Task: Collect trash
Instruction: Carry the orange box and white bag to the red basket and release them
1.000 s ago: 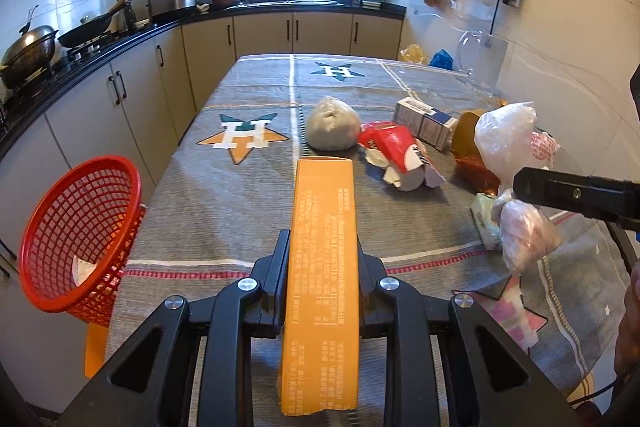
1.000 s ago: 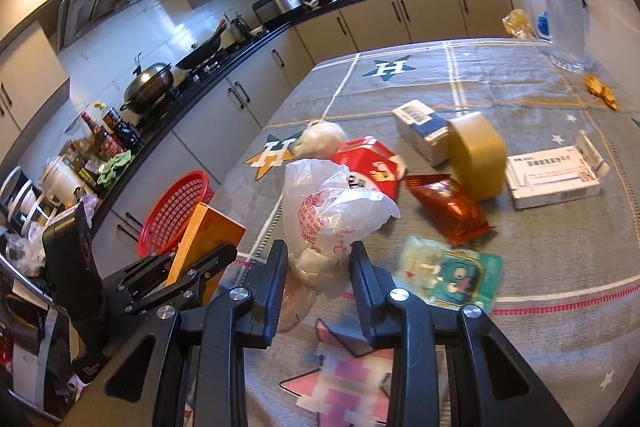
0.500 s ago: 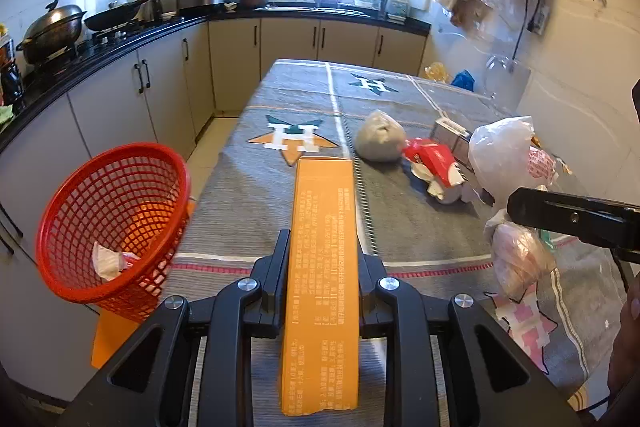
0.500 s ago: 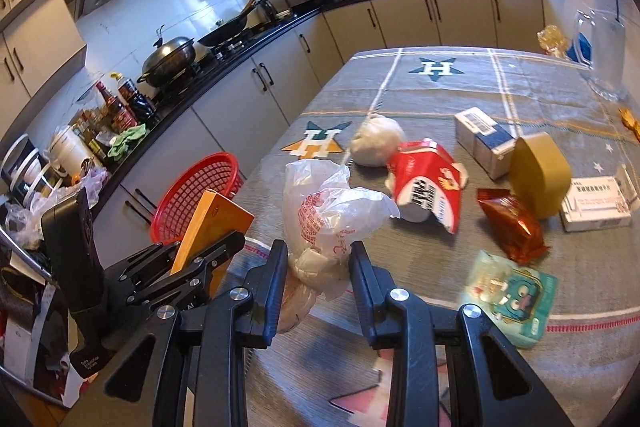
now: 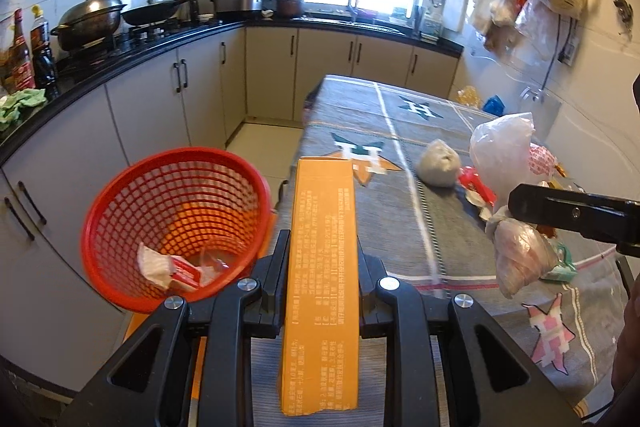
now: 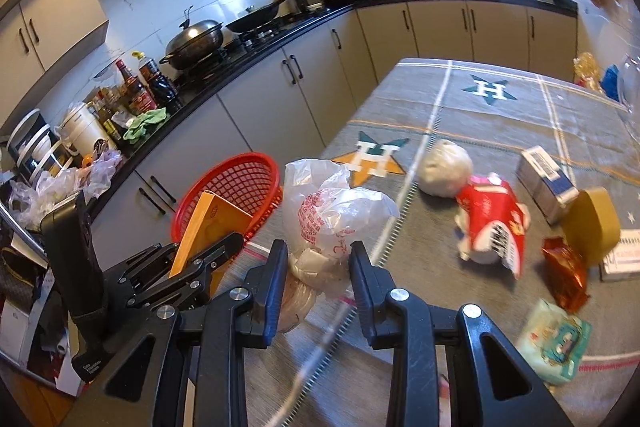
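Observation:
My left gripper (image 5: 322, 259) is shut on a long orange box (image 5: 322, 279), which juts forward over the table's left edge. Just left of it stands a red mesh basket (image 5: 176, 223) with a few scraps inside. My right gripper (image 6: 316, 267) is shut on a knotted white plastic bag (image 6: 332, 215), held above the table. In the left wrist view that bag (image 5: 504, 155) hangs at the right under the right gripper's black finger (image 5: 576, 213). The right wrist view shows the left gripper (image 6: 200, 261) with the orange box (image 6: 212, 227) in front of the basket (image 6: 236, 187).
On the grey star-patterned tablecloth (image 6: 480, 115) lie a grey lump (image 6: 446, 167), a red and white carton (image 6: 492, 227), a blue-white box (image 6: 546, 179), a tan box (image 6: 592, 227), a red snack packet (image 6: 566, 279) and a green pouch (image 6: 554, 341). Kitchen cabinets (image 5: 168, 99) line the left.
Both grippers have swung left with their loads, from over the table toward its left edge. The red basket now sits larger and nearer the middle of the left wrist view.

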A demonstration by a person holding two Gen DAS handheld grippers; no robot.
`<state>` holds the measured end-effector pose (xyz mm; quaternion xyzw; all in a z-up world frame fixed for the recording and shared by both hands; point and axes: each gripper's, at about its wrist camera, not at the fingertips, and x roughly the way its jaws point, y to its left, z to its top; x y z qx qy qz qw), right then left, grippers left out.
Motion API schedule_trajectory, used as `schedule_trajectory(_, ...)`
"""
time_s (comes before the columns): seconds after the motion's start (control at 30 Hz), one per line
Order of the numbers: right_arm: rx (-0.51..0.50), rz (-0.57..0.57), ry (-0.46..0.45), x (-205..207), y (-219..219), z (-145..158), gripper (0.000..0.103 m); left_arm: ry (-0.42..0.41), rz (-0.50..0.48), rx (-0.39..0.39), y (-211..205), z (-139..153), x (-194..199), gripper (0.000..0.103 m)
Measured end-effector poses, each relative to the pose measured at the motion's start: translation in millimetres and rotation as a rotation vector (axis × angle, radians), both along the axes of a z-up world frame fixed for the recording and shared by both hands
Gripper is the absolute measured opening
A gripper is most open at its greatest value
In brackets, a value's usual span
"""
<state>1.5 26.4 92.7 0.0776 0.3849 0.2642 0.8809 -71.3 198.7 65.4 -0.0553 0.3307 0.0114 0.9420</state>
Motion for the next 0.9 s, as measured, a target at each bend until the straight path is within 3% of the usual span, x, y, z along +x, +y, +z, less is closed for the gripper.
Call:
schedule_trajectory(0.5,-0.015,0.095,-0.014,37.2,82.0,12.7,0.034,-0.022,0.139,-0.018,76.7,13.6,7.1,0.024)
schedule_trajectory(0.9,-0.055,0.143,0.018,76.5,140.5,-5.8,0.034,0.047,0.213,-0.115,126.5,-18.9,28.7,0.024)
